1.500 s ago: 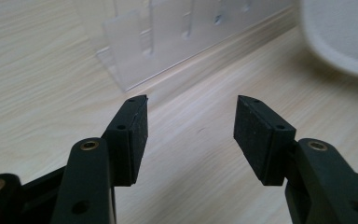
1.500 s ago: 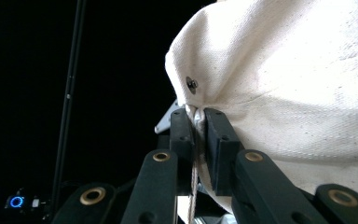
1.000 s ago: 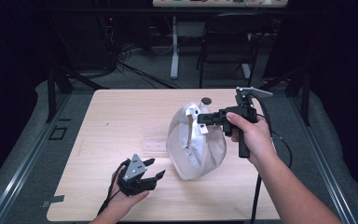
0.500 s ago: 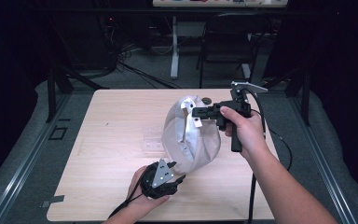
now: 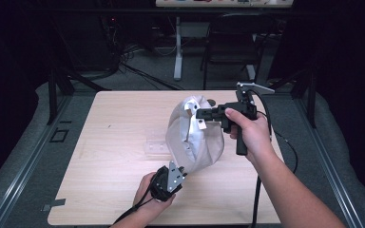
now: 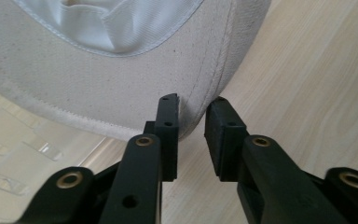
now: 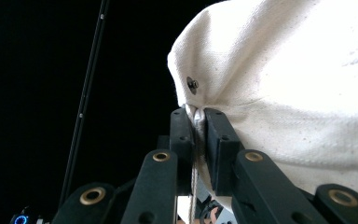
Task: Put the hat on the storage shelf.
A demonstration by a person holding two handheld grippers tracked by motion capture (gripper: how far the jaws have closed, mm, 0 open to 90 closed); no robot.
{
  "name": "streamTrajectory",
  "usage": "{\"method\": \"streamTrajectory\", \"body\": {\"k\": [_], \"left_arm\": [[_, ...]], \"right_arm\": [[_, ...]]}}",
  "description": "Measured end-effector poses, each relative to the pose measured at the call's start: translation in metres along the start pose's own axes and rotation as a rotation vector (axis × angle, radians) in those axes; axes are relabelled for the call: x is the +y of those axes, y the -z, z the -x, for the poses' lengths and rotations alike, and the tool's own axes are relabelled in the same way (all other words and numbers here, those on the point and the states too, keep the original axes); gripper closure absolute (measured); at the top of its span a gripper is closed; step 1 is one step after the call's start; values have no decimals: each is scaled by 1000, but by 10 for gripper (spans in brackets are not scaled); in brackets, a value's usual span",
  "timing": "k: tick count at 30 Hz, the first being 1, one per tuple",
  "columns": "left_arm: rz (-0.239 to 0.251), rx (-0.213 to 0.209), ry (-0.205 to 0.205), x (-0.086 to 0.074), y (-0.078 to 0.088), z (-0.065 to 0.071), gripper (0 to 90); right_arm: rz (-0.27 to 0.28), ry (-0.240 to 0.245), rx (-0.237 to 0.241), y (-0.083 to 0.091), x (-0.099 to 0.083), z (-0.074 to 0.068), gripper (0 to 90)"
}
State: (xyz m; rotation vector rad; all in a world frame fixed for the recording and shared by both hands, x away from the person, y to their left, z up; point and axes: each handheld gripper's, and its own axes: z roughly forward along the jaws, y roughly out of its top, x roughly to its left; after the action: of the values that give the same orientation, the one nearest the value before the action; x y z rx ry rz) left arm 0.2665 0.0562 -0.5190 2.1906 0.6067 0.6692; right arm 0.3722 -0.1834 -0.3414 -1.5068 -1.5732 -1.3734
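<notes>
A white cloth cap [image 5: 195, 140] hangs over the middle of the wooden table [image 5: 114, 118], held up from its top. My right gripper [image 5: 200, 114] is shut on a fold of the cap's fabric [image 7: 298, 84], pinched near a small metal eyelet; its jaws [image 7: 196, 116] are pressed together on the cloth. My left gripper [image 5: 178, 172] sits at the cap's lower edge near the table's front. Its jaws [image 6: 192, 112] stand open, with the rounded tip of the cap's brim [image 6: 121, 79] reaching into the gap between them.
A clear plastic piece [image 5: 156, 146] lies flat on the table left of the cap, also seen as the clear plastic [image 6: 14, 158]. A small dark object [image 5: 211, 101] rests behind the cap. Chair and desk legs stand beyond the far edge.
My left gripper has moved right and forward from the table's front left up to the cap's brim. The right gripper has shifted slightly left, still holding the cap up.
</notes>
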Motion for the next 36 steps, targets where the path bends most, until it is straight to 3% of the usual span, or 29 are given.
{"method": "streamTrajectory", "body": {"k": [11, 13, 23, 36], "left_arm": [[41, -41, -22, -2, 7, -13, 859], [66, -75, 13, -3, 6, -18, 861], [132, -141, 60, -6, 2, -35, 864], [173, -129, 110, 1, -3, -57, 864]], "right_arm": [[-1, 19, -6, -2, 0, -7, 825], [8, 19, -8, -3, 2, -8, 826], [14, 22, -9, -8, 7, -9, 825], [33, 41, -10, -13, 20, -11, 825]]}}
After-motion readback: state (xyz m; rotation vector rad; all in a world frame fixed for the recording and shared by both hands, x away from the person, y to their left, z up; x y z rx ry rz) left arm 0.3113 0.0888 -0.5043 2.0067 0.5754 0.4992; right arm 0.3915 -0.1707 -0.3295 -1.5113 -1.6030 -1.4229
